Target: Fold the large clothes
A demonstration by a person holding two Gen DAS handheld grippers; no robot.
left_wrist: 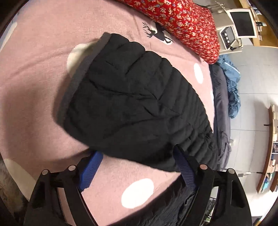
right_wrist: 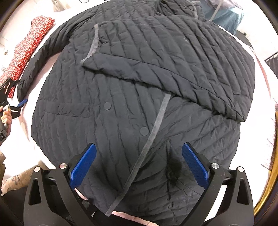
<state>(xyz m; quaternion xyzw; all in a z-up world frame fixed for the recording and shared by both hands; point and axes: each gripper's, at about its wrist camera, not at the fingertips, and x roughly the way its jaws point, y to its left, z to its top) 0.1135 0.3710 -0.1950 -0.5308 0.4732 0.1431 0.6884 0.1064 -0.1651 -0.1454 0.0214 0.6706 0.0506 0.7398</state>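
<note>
Folding status: roughly partway I'd say, one sleeve done, the rest of the jacket waiting.

Right gripper [right_wrist: 139, 161]: hovering low over the hem end of the jacket, fingers spread wide, nothing between them.

Left gripper [left_wrist: 137, 156]: fingers also wide apart and not clamped on anything, though the far sleeve's cuff end lies across the gap between the tips.

Jacket [right_wrist: 107, 111]: black quilted puffer, spread front-up on the pink blanket [left_wrist: 34, 87], which covers the bed. Snaps and grey front placket visible, placket running diagonally from the hem toward the middle.

Folded sleeve [right_wrist: 156, 57]: this one's already brought across the chest, grey-trimmed cuff resting near the jacket's middle. Looks done to me.

Other sleeve [left_wrist: 132, 97]: sticking out sideways off the jacket's body onto the blanket. My guess is this gets folded in next, then the body gets folded up from the hem.

Collar [right_wrist: 180, 8]: at the far end of the jacket, flat as far as I can tell.

Red floral garment [left_wrist: 184, 24]: beyond the loose sleeve, on the blanket's far edge. Close but not touching, shouldn't block anything.

Blue clothes pile [left_wrist: 231, 83]: off the bed's side past the sleeve, out of the way.

Monitor [left_wrist: 242, 22]: farthest back, irrelevant.
</note>
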